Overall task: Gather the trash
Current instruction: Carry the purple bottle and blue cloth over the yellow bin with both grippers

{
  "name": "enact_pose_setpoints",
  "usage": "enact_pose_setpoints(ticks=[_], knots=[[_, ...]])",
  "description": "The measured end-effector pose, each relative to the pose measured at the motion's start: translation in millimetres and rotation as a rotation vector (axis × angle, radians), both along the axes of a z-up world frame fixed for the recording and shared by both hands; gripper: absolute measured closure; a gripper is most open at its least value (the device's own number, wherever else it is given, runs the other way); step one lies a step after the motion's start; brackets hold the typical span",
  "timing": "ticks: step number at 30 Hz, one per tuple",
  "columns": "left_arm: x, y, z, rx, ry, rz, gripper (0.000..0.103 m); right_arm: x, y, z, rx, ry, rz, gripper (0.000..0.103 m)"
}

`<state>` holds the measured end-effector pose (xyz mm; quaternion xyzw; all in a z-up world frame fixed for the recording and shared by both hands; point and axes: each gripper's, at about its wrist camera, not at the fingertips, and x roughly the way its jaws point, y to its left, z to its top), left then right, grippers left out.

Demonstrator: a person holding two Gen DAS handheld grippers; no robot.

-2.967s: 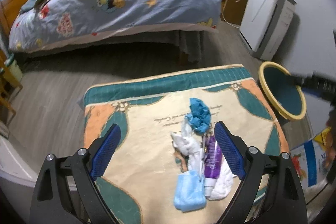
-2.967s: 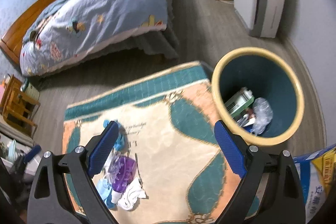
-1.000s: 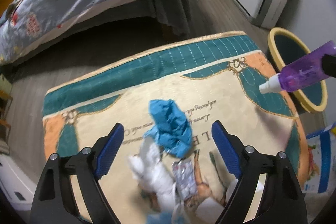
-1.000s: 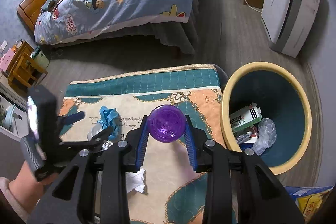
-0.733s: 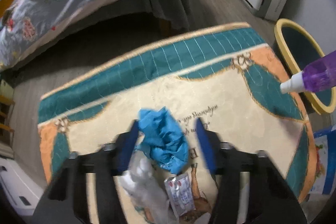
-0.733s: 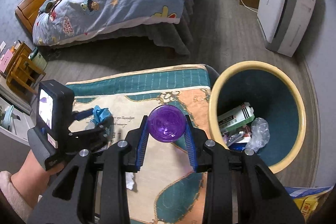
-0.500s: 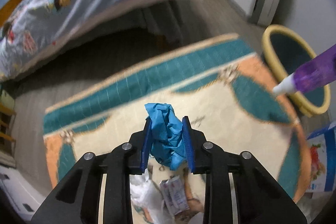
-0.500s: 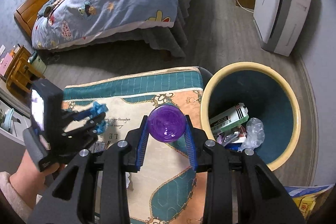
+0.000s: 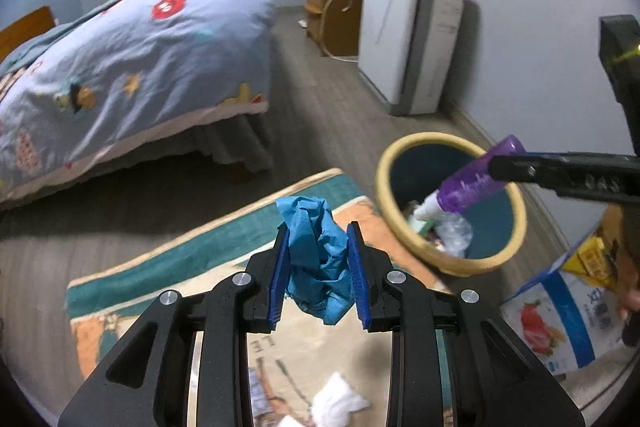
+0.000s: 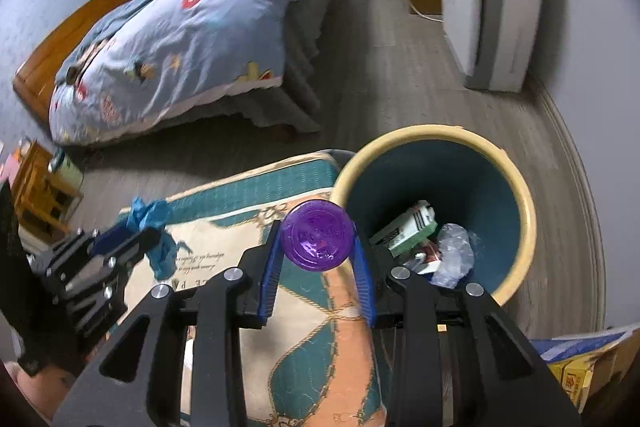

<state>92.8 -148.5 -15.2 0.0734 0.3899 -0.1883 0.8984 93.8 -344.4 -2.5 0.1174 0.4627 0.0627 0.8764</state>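
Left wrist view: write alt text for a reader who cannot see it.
The left hand-held gripper pinches a crumpled blue glove above a teal, cream and orange patterned mat. To the right, a purple plastic bottle points cap-down into a yellow-rimmed teal trash bin that already holds litter. A bed with a cartoon-print blue duvet stands behind.

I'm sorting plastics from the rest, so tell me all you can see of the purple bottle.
The purple bottle looks like translucent plastic, with a white cap and a round embossed base. The right gripper clamps its body. It hangs tilted, cap down, over the bin, touching only the pads.
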Motion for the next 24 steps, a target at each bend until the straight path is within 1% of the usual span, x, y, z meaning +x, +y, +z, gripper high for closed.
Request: enact_pose_setpoints(ticks=[4, 10, 15, 19, 24], knots=[[0, -19, 1, -0.002, -0.007, -0.038, 0.073, 1, -21, 0, 0.024, -0.002, -0.043, 0.071], [-6, -42, -2, -0.015, -0.002, -0.089, 0.073, 4, -42, -1, 0.031, -0.009, -0.077, 0.071], [-9, -61, -9, -0.007, 0.008, -0.126, 0.073, 6, -59, -3, 0.009, -0.006, -0.116, 0.071], [-9, -79, -18, -0.011, 0.035, -0.147, 0.073, 9, -72, -7, -0.017, 0.002, -0.146, 0.071], [-7, -110, -28, 0.002, 0.052, -0.186, 0.073, 13, -94, -15, 0.011, 0.024, -0.192, 0.071]])
